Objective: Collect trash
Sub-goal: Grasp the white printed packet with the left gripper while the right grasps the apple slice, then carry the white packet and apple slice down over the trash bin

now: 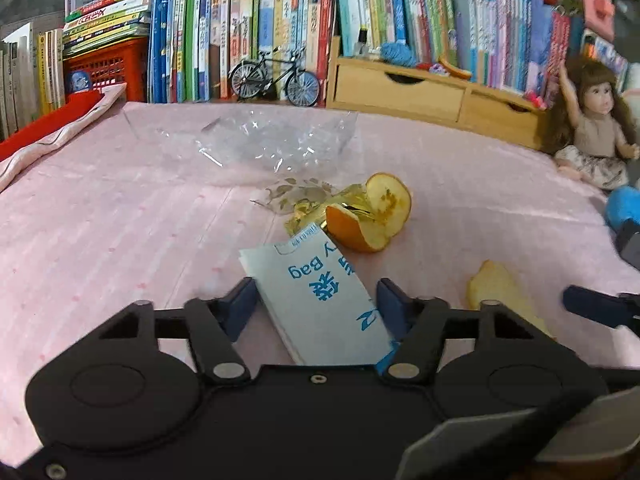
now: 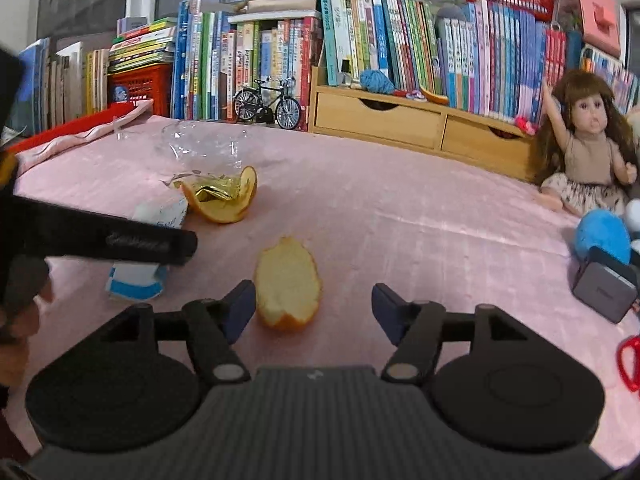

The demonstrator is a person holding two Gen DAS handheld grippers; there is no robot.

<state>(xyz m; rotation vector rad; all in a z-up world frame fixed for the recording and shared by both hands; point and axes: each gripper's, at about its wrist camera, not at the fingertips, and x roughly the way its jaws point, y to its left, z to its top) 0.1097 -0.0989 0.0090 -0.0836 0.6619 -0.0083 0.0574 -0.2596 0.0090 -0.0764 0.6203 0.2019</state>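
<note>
On the pink cloth, a white paper bag with blue print [image 1: 320, 300] lies between the fingers of my left gripper [image 1: 318, 306], which is open around it. Just beyond it sit a curled orange peel [image 1: 370, 212] and a gold wrapper [image 1: 312, 212]. A clear plastic bag [image 1: 260, 140] lies further back. A second orange peel piece [image 2: 288, 282] rests just inside the left finger of my open right gripper [image 2: 314, 306]. In the right wrist view the paper bag [image 2: 138, 280] shows partly behind the left gripper's black arm [image 2: 100, 238].
Books line the back, with a red crate [image 1: 108, 68], a toy bicycle [image 1: 276, 78] and a wooden drawer unit [image 1: 432, 92]. A doll [image 2: 588, 148] sits at the right, beside a blue plush [image 2: 604, 236], a grey box [image 2: 604, 290] and red scissors [image 2: 628, 360].
</note>
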